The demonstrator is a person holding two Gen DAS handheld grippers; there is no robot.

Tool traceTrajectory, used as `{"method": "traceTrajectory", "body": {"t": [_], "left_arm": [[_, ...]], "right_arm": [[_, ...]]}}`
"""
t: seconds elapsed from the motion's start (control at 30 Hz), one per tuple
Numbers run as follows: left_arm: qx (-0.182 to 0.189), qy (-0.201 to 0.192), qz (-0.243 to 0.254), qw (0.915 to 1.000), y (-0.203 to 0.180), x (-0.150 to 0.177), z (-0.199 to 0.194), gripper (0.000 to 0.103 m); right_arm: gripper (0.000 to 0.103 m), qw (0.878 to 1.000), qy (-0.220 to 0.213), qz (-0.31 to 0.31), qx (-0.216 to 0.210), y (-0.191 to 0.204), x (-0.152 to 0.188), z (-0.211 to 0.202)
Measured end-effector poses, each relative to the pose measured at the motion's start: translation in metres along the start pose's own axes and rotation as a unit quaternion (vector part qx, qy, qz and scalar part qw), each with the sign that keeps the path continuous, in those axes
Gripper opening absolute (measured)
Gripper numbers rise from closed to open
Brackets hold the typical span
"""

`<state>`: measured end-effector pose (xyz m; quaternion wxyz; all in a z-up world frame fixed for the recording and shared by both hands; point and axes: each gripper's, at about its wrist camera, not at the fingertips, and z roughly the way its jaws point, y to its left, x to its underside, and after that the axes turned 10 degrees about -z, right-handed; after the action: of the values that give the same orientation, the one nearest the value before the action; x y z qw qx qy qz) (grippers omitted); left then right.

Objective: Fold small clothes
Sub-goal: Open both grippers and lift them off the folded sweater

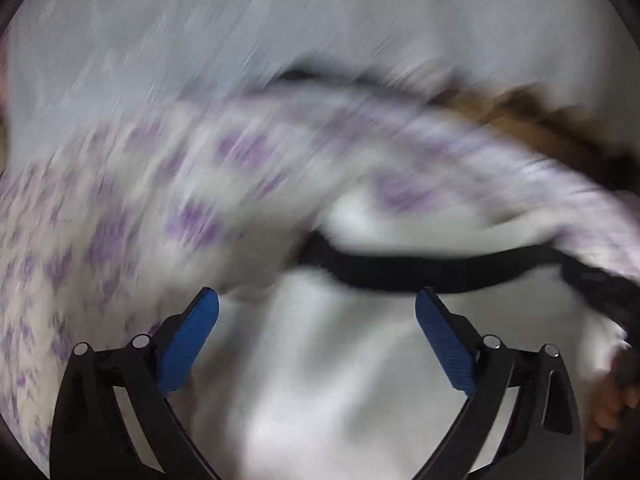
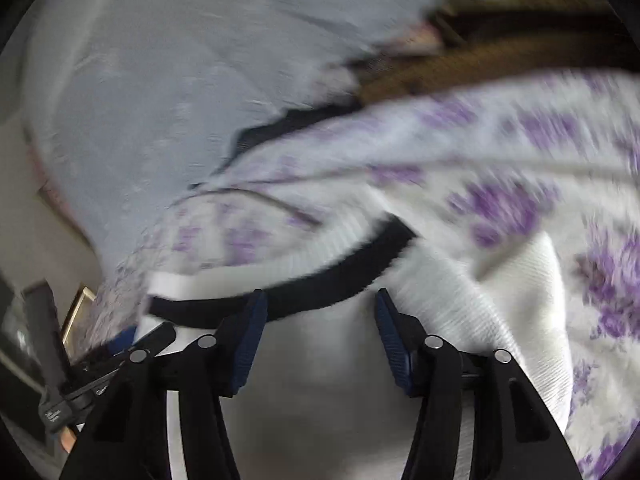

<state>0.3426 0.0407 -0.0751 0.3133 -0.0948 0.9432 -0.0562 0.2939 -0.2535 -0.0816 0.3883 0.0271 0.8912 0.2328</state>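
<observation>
A small white garment (image 1: 360, 360) with a black trim band (image 1: 400, 270) lies on purple-flowered white bedding (image 1: 120, 220); both views are motion-blurred. My left gripper (image 1: 317, 304) is open and empty, its blue pads (image 1: 188, 340) just short of the trim. In the right wrist view the white ribbed garment (image 2: 460, 292) and its black trim (image 2: 320, 288) lie right at my right gripper (image 2: 320, 308), which is open; the trim crosses just beyond the tips and nothing is held. My left gripper shows at the lower left of that view (image 2: 132, 344).
A pale grey-blue sheet (image 2: 160, 100) covers the far surface. A brown and dark object (image 2: 500, 48) lies at the upper right, also in the left wrist view (image 1: 520, 116). A hand (image 1: 612, 404) shows at the right edge. Floor and furniture edges (image 2: 48, 240) lie left.
</observation>
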Motion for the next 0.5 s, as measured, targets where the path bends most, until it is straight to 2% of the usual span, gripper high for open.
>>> {"method": "traceTrajectory", "body": {"t": [0.03,0.07,0.1,0.13,0.17,0.2,0.23,0.27,0.3,0.33,0.37,0.4,0.43,0.5], "left_arm": [[0.025,0.039,-0.035,0.9983,0.012,-0.005,0.012,0.097],[0.058,0.04,-0.067,0.9952,0.025,-0.011,0.01,0.097],[0.069,0.024,-0.084,0.9938,0.033,-0.014,0.004,0.097],[0.045,0.009,-0.093,0.9946,0.037,-0.015,-0.002,0.097],[0.022,-0.003,-0.097,0.9951,0.039,-0.015,-0.005,0.096],[0.021,-0.015,-0.097,0.995,0.039,-0.015,-0.009,0.096],[0.039,-0.02,-0.092,0.9948,0.038,-0.014,-0.015,0.096],[0.046,-0.024,-0.084,0.9951,0.035,-0.014,-0.017,0.096],[0.03,-0.036,-0.058,0.9972,0.029,-0.013,-0.017,0.096],[-0.014,-0.045,-0.028,0.9985,0.022,-0.012,-0.01,0.098],[-0.044,-0.021,-0.017,0.9987,0.02,-0.012,0.002,0.099],[-0.038,0.017,-0.027,0.9988,0.025,-0.014,0.014,0.099],[-0.016,0.015,-0.051,0.9984,0.033,-0.017,0.011,0.099],[0.007,-0.012,-0.088,0.996,0.047,-0.017,-0.006,0.099]], "right_arm": [[0.042,0.999,-0.011,0.04,-0.024,-0.015,-0.001,-0.004],[0.042,0.998,-0.019,0.054,-0.028,-0.019,-0.003,-0.01],[0.043,0.998,-0.029,0.048,-0.013,-0.018,-0.004,-0.016],[0.045,0.998,-0.05,0.03,0.02,-0.011,-0.004,-0.026],[0.051,0.997,-0.064,0.012,0.037,-0.004,-0.004,-0.033],[0.052,0.997,-0.071,-0.008,0.04,0.004,-0.004,-0.038],[0.053,0.996,-0.073,-0.025,0.036,0.011,-0.006,-0.04],[0.06,0.996,-0.072,-0.033,0.037,0.015,-0.007,-0.04],[0.067,0.996,-0.068,-0.042,0.044,0.017,-0.007,-0.037],[0.069,0.995,-0.053,-0.051,0.065,0.015,-0.006,-0.028],[0.069,0.995,-0.024,-0.048,0.086,0.006,-0.003,-0.016],[0.068,0.997,-0.012,-0.031,0.068,-0.002,-0.002,-0.011],[0.068,0.998,-0.027,-0.014,0.053,-0.007,-0.003,-0.016],[0.068,0.997,-0.051,-0.007,0.058,-0.007,-0.002,-0.03]]}}
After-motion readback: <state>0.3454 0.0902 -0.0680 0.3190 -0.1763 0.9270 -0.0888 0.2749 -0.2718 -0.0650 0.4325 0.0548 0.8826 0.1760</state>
